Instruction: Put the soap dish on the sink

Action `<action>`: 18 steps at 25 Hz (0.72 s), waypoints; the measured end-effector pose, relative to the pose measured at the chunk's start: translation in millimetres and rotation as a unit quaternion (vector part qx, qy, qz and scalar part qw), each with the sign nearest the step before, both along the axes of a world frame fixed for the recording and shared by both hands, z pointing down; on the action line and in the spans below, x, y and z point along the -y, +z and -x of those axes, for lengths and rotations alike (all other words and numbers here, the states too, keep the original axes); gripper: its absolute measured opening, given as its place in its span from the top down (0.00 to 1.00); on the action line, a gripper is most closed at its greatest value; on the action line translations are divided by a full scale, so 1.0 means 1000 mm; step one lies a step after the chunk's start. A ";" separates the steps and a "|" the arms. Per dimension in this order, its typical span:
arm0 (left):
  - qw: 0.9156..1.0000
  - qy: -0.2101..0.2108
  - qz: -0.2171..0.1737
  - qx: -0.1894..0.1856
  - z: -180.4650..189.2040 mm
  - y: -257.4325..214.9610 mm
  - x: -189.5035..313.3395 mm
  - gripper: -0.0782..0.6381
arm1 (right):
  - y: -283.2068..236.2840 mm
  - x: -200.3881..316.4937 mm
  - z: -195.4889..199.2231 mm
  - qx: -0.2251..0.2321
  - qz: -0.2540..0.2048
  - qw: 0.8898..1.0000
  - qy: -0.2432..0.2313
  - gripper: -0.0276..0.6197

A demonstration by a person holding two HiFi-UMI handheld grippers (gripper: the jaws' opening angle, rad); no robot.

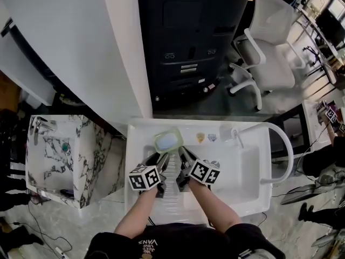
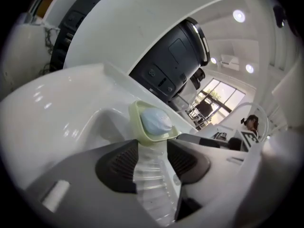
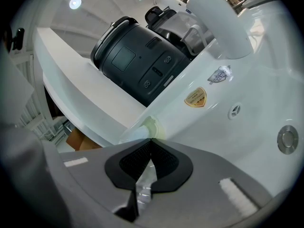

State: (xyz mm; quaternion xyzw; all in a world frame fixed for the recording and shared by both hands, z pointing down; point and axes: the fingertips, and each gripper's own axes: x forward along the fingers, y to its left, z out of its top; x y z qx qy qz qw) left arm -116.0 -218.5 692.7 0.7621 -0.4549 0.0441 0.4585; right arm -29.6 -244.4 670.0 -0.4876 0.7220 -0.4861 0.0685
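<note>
White sink's (image 1: 253,205) back rim carries the soap dish (image 1: 158,143) — placing looks done; left gripper (image 2: 152,148) open, right gripper (image 3: 151,140) pinching clear ridged plastic (image 2: 152,184) — release next.

Left gripper (image 2: 153,146) fingers (image 2: 118,164) stand apart; right gripper (image 3: 151,140) pinches clear plastic (image 3: 142,186).

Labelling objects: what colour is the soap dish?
Pale yellow-green soap dish, clearest in the left gripper view.

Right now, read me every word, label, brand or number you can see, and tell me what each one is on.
"VANS": on the person's dark shirt, upside down.
Gold sticker on the sink: print too small to read.
Silver-blue sticker beside it: too blurred.
White labels on the black machine: unreadable.
</note>
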 end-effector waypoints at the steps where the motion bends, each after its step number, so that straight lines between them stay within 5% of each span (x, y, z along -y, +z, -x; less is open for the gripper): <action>1: 1.000 0.002 -0.002 0.018 0.000 0.001 0.001 0.60 | 0.000 0.000 0.000 0.001 0.001 1.000 -0.002 0.95; 7: 0.997 -0.017 0.002 0.081 0.009 0.007 0.005 0.60 | 0.000 0.000 0.002 0.010 0.003 1.000 -0.013 0.95; 18: 0.996 -0.079 0.019 0.037 0.017 0.000 0.020 0.72 | 0.001 -0.003 0.014 0.027 0.011 0.999 -0.036 0.95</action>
